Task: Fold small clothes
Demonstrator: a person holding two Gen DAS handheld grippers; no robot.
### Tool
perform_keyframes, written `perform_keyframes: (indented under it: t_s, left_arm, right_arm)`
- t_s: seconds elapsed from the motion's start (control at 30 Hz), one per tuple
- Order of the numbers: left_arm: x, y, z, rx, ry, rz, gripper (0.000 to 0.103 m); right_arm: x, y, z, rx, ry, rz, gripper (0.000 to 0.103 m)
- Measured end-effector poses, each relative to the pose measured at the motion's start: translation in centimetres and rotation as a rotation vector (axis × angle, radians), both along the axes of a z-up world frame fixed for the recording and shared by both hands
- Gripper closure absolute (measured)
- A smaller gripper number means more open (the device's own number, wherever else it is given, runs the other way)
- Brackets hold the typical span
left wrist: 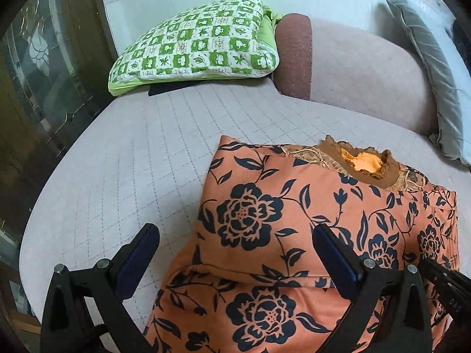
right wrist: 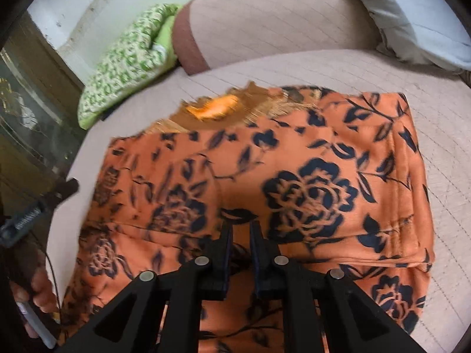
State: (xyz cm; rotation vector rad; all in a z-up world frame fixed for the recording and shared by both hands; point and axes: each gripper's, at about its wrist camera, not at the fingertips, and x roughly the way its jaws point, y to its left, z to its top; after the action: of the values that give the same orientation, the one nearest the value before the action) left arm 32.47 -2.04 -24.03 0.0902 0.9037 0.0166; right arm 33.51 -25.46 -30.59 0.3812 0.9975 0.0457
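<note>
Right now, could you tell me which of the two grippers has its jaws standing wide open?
The left gripper: its fingers are spread wide above the orange floral garment, while the right gripper is nearly closed.

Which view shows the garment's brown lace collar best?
The left wrist view: the collar is sharp there, with its scalloped lace edge and orange lining clear. The right wrist view also shows the collar unobstructed, but motion blur smears its detail.

blur: right wrist view smeared | cut off: floral garment [right wrist: 294, 176] hem at bottom edge
</note>
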Motion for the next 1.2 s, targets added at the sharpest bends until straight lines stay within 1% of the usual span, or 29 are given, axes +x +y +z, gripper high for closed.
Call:
perform_keyframes:
  t_s: [0.07,0.1,0.13,0.23,0.27,0.33,0.4,0.5,0.63,0.73,0.8,0.87,0.9,0.97,1.0,1.07,1.13,1.2]
  left_arm:
    - [0.3,0.1,-0.2,0.000,0.002,0.002,0.000]
    - [0.4,0.1,-0.4,0.003,0.002,0.002,0.000]
    - [0.6,0.1,-0.6,0.009,0.004,0.001,0.000]
    - [1.4,-0.1,-1.6,0.026,0.028,-0.001,0.000]
    - [1.6,-0.1,-1.9,0.028,0.038,0.000,0.000]
    - [2.1,-0.3,-2.4,0.028,0.052,0.003,0.000]
    - [2.2,-0.7,-2.8,0.034,0.058,-0.003,0.000]
    - [2.3,-1.4,-3.3,0.049,0.068,-0.020,0.000]
    - [2.7,-2.4,-5.2,0.063,0.147,-0.045,0.000]
    - [2.5,-3.5,-6.0,0.088,0.172,-0.082,0.000]
    - [2.4,-4.3,-6.5,0.111,0.185,-0.116,0.000]
    - [2.3,-5.1,-7.3,0.144,0.202,-0.142,0.000]
    - [2.2,-5.2,-7.3,0.147,0.194,-0.142,0.000]
    - [2.4,-5.1,-7.1,0.134,0.202,-0.139,0.000]
    - [2.4,-5.0,-7.0,0.124,0.203,-0.135,0.000]
    - [2.7,-4.5,-6.7,0.107,0.195,-0.119,0.000]
    - [2.8,-4.5,-6.3,0.099,0.179,-0.120,0.000]
    - [2.8,-4.6,-6.2,0.097,0.168,-0.126,0.000]
  right_arm:
    - [0.3,1.0,0.4,-0.015,-0.028,0.015,0.089]
    - [0.5,1.4,0.3,-0.021,-0.028,0.020,0.089]
    - [0.9,1.7,0.0,-0.024,-0.016,0.026,0.089]
    - [1.9,2.4,-2.0,-0.027,0.062,0.052,0.089]
    - [1.9,2.2,-2.0,-0.031,0.046,0.054,0.089]
    - [2.0,2.2,-1.6,-0.022,0.053,0.061,0.089]
    - [1.9,1.8,-1.3,-0.002,0.041,0.050,0.089]
    - [1.5,0.6,-0.4,-0.014,0.022,0.018,0.089]
    - [1.0,-1.3,0.3,-0.006,0.011,-0.039,0.089]
    - [0.7,-2.2,0.1,-0.004,0.024,-0.050,0.089]
    - [0.6,-2.5,-0.1,-0.037,0.037,-0.047,0.089]
    - [0.6,-3.0,-0.8,-0.074,0.077,-0.052,0.089]
    - [0.6,-3.5,-1.2,-0.069,0.095,-0.056,0.089]
    - [0.5,-4.8,-1.2,0.001,0.085,-0.070,0.089]
    - [0.4,-5.5,-0.9,0.009,0.076,-0.088,0.089]
    - [0.0,-7.3,0.2,-0.005,0.024,-0.138,0.089]
    - [-0.1,-9.3,0.9,0.016,-0.027,-0.186,0.089]
    - [0.1,-11.5,0.8,0.054,-0.060,-0.243,0.089]
